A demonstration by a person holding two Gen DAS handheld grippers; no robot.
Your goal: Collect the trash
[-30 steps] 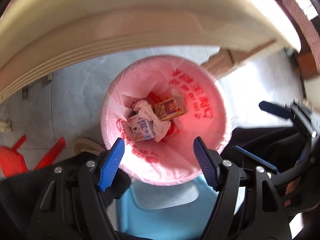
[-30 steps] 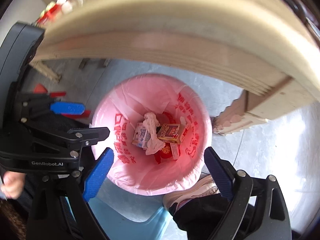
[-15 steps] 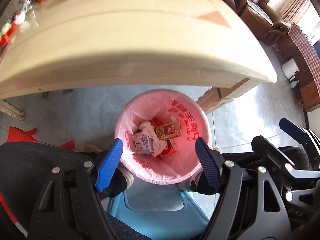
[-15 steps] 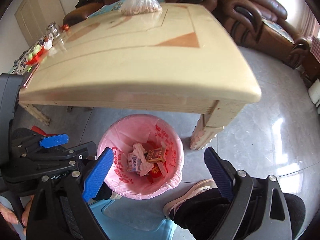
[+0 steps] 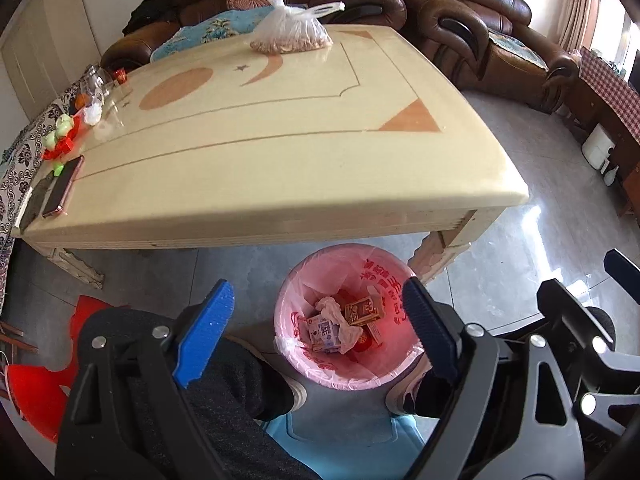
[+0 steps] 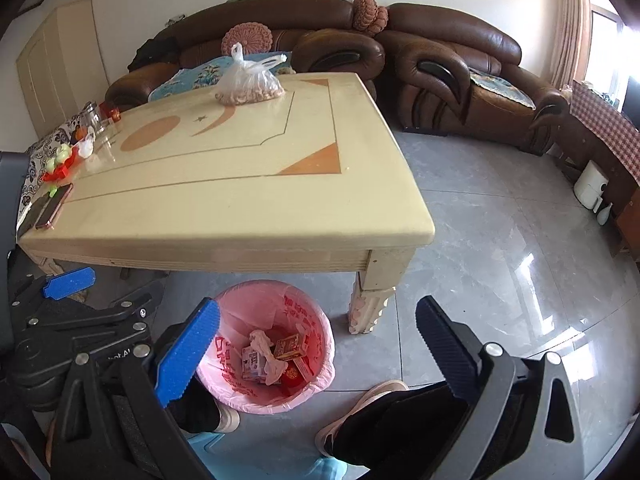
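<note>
**Empty jaws above a table with little real trash left**

We hold both tools over the pink-lined bin [image 5: 340, 316], which sits low in the frame between our shoes. In it lie two small cartons [image 5: 362, 311] and a crumpled tissue [image 5: 338, 320]. The left gripper [image 5: 316, 334] and the right gripper [image 6: 316, 354] are both spreading wider, with nothing between the blue pads.

The risk is misjudging what counts as trash. The tied bag of nuts [image 5: 290, 30] at the table's [image 5: 280, 168] far edge looks like food, and the phone [image 5: 64, 186] at centre left sits just beside the red and green scraps [image 5: 60, 142]. A wide, careless reach there could knock the phone or the glass jar [image 5: 94, 82] off the edge.
</note>
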